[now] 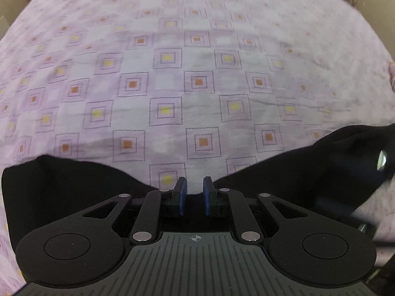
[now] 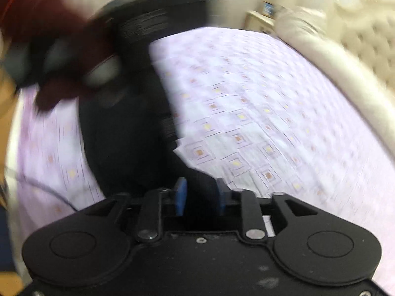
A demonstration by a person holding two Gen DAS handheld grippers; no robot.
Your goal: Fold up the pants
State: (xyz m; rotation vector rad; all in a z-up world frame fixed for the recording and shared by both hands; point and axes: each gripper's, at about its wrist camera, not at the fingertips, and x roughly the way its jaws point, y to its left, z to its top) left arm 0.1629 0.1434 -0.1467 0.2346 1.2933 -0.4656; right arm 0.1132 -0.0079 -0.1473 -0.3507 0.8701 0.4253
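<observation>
The black pants (image 1: 74, 185) hang from my left gripper (image 1: 195, 194), whose blue pads (image 1: 182, 194) stand close together with dark cloth between them. The cloth spreads left and right below the fingers, over the lilac bedspread (image 1: 197, 74). In the blurred right wrist view, the pants (image 2: 123, 135) stretch from my right gripper (image 2: 200, 197) up to the other gripper's body (image 2: 153, 24). The right blue pads (image 2: 180, 197) hold black cloth between them.
The bed has a patterned lilac cover (image 2: 259, 123) with small squares. A cream padded headboard (image 2: 345, 61) runs along the right in the right wrist view. A dark red sleeve (image 2: 61, 49) shows at upper left there. A nightstand (image 2: 261, 17) stands beyond.
</observation>
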